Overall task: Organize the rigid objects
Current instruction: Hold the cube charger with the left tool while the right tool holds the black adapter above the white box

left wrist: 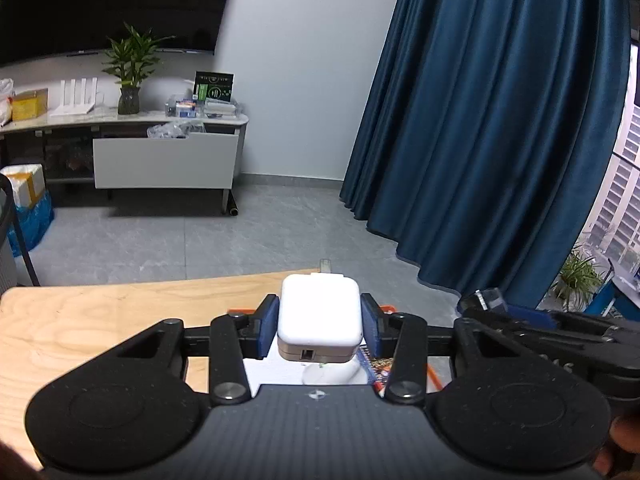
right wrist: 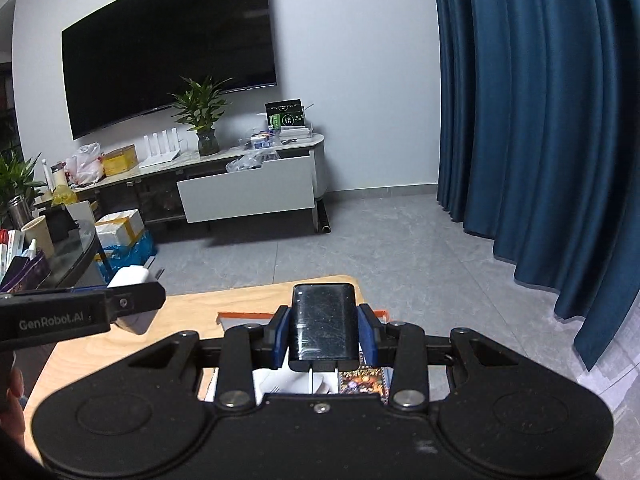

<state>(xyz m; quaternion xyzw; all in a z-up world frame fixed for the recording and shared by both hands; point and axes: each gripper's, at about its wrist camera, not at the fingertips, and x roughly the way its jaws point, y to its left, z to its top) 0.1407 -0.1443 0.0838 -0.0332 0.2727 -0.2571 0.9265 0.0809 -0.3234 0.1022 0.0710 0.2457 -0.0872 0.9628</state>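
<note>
Blue pads of your left gripper (left wrist: 319, 326) are clamped on a white charger (left wrist: 319, 316), one pad per side, USB port facing the cam. It's held up over the wooden table (left wrist: 80, 328). Your right gripper (right wrist: 323, 334) pinches a black charger (right wrist: 323, 326), prongs toward the cam, also lifted off the table. Under both sits an orange-rimmed tray (right wrist: 240, 317) w/ white items & a colourful card (right wrist: 362, 384) inside. Farther out: grey tile floor, blue curtain (right wrist: 540, 120), TV (right wrist: 168, 52), potted plant (right wrist: 202, 114) on the TV cabinet.
</note>
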